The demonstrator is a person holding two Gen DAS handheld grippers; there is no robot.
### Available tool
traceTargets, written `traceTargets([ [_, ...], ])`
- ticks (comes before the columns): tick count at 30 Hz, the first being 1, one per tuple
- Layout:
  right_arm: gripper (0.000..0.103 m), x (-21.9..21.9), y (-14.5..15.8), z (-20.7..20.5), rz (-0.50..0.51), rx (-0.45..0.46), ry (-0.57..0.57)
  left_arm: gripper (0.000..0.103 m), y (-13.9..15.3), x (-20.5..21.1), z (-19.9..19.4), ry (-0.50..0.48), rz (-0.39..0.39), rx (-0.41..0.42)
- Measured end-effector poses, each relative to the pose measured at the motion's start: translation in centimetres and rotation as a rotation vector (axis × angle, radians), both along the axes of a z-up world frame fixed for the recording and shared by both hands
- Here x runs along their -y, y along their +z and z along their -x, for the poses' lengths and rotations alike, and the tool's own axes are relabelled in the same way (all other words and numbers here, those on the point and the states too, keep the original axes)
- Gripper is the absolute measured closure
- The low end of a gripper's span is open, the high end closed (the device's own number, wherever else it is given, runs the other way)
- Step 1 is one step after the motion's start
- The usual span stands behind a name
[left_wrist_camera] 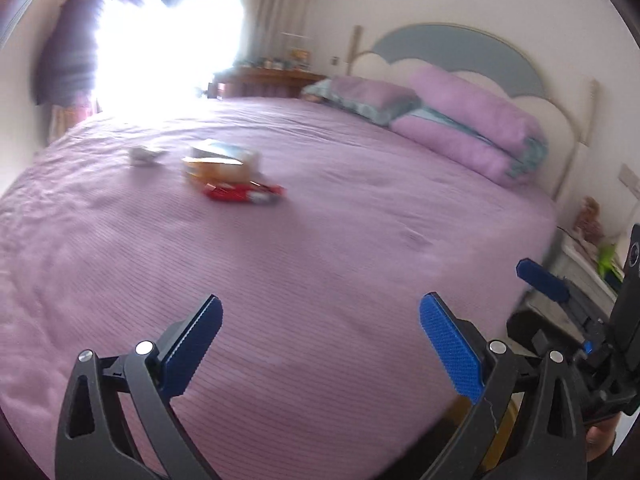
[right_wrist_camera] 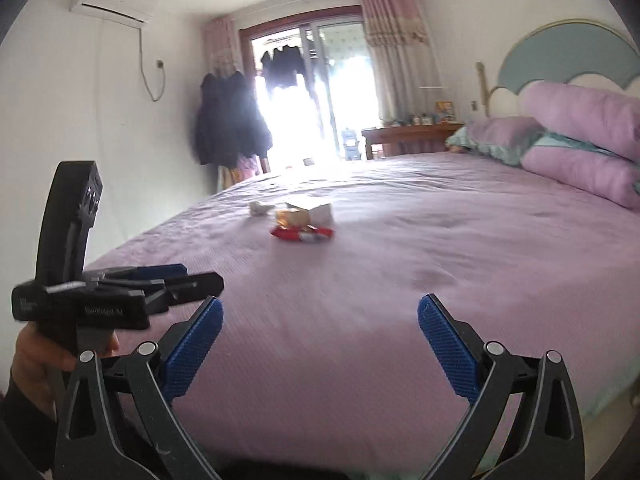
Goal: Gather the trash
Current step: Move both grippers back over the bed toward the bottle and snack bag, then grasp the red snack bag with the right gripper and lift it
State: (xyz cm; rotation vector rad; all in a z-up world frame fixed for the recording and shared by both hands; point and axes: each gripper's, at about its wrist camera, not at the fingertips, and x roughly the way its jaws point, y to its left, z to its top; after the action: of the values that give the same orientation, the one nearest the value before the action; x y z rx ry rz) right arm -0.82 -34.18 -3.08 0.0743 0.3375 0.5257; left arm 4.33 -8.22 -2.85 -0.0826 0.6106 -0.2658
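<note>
Trash lies on the purple bed (left_wrist_camera: 320, 280): a red wrapper (left_wrist_camera: 244, 193), an orange and clear snack bag (left_wrist_camera: 220, 164) behind it, and a small white crumpled piece (left_wrist_camera: 144, 156) to the left. The right wrist view shows the same red wrapper (right_wrist_camera: 302, 234), snack bag (right_wrist_camera: 304, 216) and white piece (right_wrist_camera: 259, 208). My left gripper (left_wrist_camera: 320, 316) is open and empty above the near part of the bed, well short of the trash. My right gripper (right_wrist_camera: 320, 316) is open and empty, also over the near bed edge. The left gripper also shows at the left of the right wrist view (right_wrist_camera: 160, 280).
Purple pillows (left_wrist_camera: 472, 128) and a folded quilt lie against the headboard (left_wrist_camera: 460, 52) at the right. A wooden desk (right_wrist_camera: 412, 136) stands beyond the bed by the bright balcony door. Dark coats (right_wrist_camera: 228, 120) hang on the left wall. The right gripper's body shows at the right edge (left_wrist_camera: 560, 292).
</note>
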Motion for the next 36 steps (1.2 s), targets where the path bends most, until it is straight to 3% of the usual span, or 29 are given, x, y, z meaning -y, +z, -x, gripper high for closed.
traceTargets([
  [6, 0.009, -5.6, 1.0, -5.4, 0.11, -0.052, 0.087, 0.004, 0.8, -3.2, -2.5, 0.083, -0.021, 0.008],
  [13, 0.009, -9.4, 1.6, -11.0, 0.157, -0.102, 0.186, 0.004, 0.0, -6.2, -6.7, 0.131, -0.041, -0.043],
  [23, 0.011, -14.7, -0.4, -20.4, 0.341, -0.181, 0.301, 0.004, -1.2, -10.1, -12.9, 0.245, -0.039, -0.084],
  [29, 0.031, -17.6, -1.8, -23.7, 0.482, -0.205, 0.319, 0.004, -1.8, -10.5, -14.4, 0.251, -0.041, -0.1],
  [34, 0.036, -18.7, -2.6, -26.2, 0.544, -0.222, 0.314, 0.004, -2.2, -10.4, -15.0, 0.245, -0.046, -0.115],
  [36, 0.049, -18.9, -3.2, -27.3, 0.554, -0.266, 0.33, 0.004, -2.2, -10.4, -15.2, 0.244, -0.047, -0.117],
])
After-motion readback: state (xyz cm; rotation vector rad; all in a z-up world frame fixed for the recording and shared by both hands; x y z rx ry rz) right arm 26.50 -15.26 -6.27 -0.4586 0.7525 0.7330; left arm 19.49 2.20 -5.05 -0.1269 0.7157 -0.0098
